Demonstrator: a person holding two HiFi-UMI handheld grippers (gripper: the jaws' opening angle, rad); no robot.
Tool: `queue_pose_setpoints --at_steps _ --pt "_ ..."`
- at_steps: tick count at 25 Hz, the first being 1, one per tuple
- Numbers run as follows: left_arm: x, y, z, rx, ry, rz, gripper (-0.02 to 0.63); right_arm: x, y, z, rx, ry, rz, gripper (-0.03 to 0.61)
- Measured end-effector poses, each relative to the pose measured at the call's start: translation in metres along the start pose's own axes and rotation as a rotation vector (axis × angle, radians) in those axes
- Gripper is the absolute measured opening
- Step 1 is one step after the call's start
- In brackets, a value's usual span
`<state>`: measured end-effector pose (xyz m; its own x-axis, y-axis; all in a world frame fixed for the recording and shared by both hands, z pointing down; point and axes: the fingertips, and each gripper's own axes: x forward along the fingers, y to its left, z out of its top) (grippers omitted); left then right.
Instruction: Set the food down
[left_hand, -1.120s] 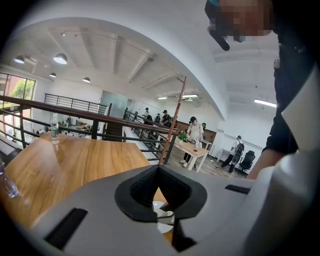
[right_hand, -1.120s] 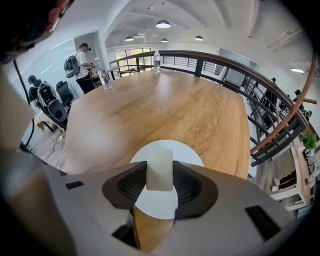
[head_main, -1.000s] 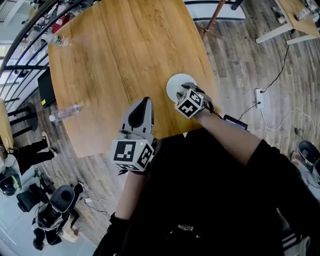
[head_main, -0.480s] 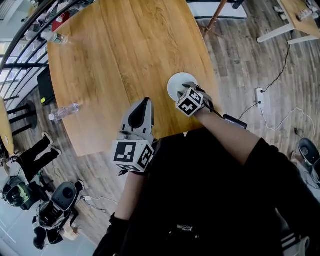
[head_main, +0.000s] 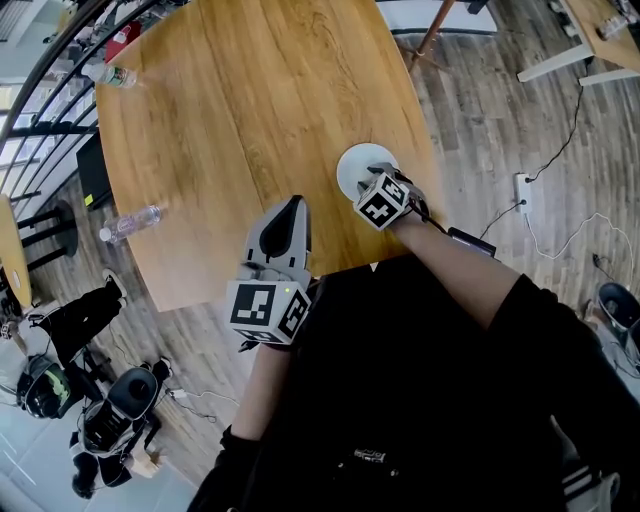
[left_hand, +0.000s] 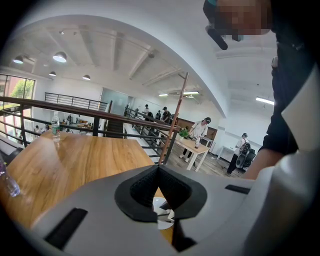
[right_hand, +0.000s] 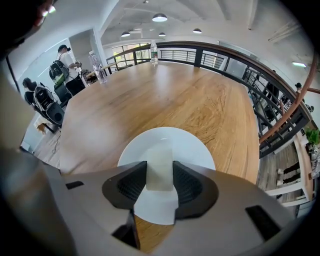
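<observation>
Neither gripper has moved: right gripper (right_hand: 160, 175) clamps pale rectangular food slab (right_hand: 159, 155) above round white plate (right_hand: 192, 147); left gripper (left_hand: 158, 170) has its jaws together, empty

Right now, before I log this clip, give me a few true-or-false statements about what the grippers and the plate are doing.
1. The right gripper is clamped on a pale block of food. True.
2. The food hangs over bare wood, clear of any dish. False: it is over the white plate.
3. The left gripper holds a water bottle. False: its jaws are together with nothing between them; the two water bottles are far off on the wooden table.
4. The plate sits near the table's edge on the person's right side. True.
</observation>
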<state>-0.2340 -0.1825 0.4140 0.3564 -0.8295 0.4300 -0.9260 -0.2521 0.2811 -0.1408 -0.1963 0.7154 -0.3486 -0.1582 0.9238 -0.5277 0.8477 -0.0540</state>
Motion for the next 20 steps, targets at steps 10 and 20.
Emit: queue_pose_setpoints --at_steps 10,20 --pt "0.007 -0.002 -0.002 0.0 0.014 -0.008 0.0 0.005 0.003 0.0 -0.023 -0.003 0.024 0.221" --pt "0.007 -0.004 0.001 0.031 0.029 -0.031 0.0 -0.001 0.001 0.011 0.047 -0.038 0.018 0.245"
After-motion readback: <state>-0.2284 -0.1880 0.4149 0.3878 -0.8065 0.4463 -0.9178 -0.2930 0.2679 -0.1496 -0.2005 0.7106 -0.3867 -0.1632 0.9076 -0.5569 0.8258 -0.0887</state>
